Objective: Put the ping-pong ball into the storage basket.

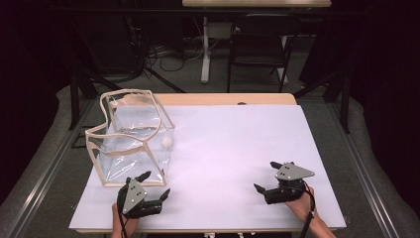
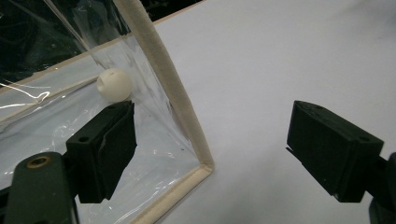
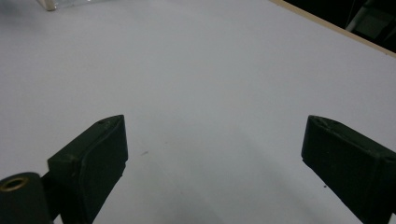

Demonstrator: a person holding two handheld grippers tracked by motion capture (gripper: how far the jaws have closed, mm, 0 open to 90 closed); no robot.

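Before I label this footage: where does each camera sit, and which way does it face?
High view: above the near edge, facing forward and down on the table; forearms, both hand-held grippers.
Left gripper view: rides the left hand-held gripper, facing the clear bag and ball.
Right gripper view: rides the right hand-held gripper, facing bare table.
All share the table.

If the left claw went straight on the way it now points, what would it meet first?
Most likely the cream-trimmed front corner edge of the clear bag, which stands between the open jaws of the left claw just ahead. A small white ball sits inside beyond it. Depth is hard to judge.
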